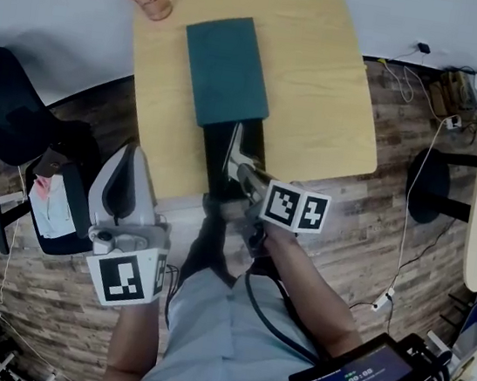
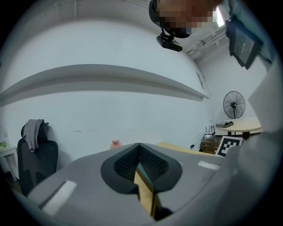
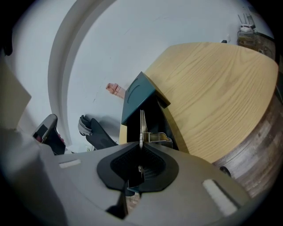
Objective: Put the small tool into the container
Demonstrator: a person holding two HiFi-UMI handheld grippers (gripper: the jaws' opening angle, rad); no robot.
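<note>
The small tool, a thin strip of metal, sits pinched in my right claw, whose jaws are closed hard on it. Its long axis runs out past the jaw tips toward 12 o'clock in the right gripper view. Dead ahead at 12 o'clock is the container, black open end nearest me, its teal lid covering the far part. In the head view the container lies roughly 6 to 12 on the wooden table, and the tool hangs at its 6 o'clock end. I cannot tell whether the tip is already inside. My left claw, closed on nothing, waits well apart at 8 o'clock, so I judge the drop belongs to the right.
</note>
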